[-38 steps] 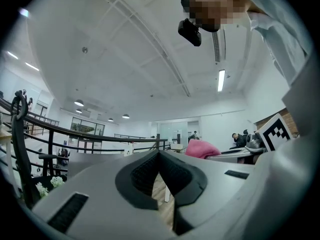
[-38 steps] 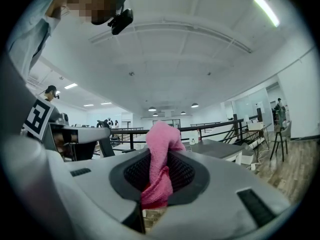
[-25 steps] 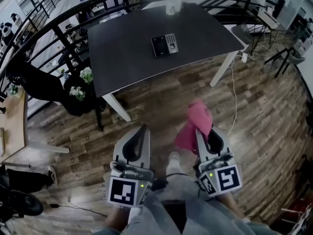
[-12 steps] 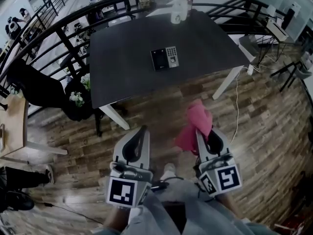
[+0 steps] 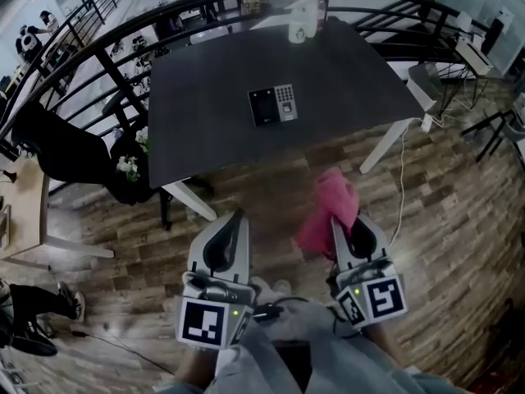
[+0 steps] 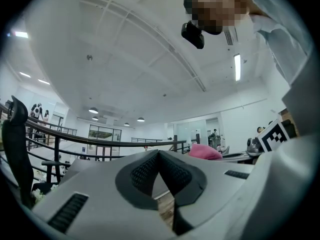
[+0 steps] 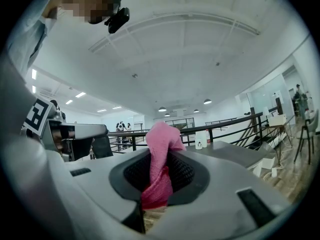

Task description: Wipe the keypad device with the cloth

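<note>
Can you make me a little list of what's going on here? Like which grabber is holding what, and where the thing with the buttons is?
Right gripper: fingers shut on the pink cloth
Left gripper: fingers together, nothing between them
Keypad device: lying flat on the dark table, nothing touching it
Cloth and keypad device: apart; the cloth hangs over the wooden floor, not yet at the table
Also on the table: a white container at the far edge

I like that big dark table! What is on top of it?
On the table, a keypad device lies near the middle and a white bottle stands at the far edge. What the device covers cannot be seen.
</note>
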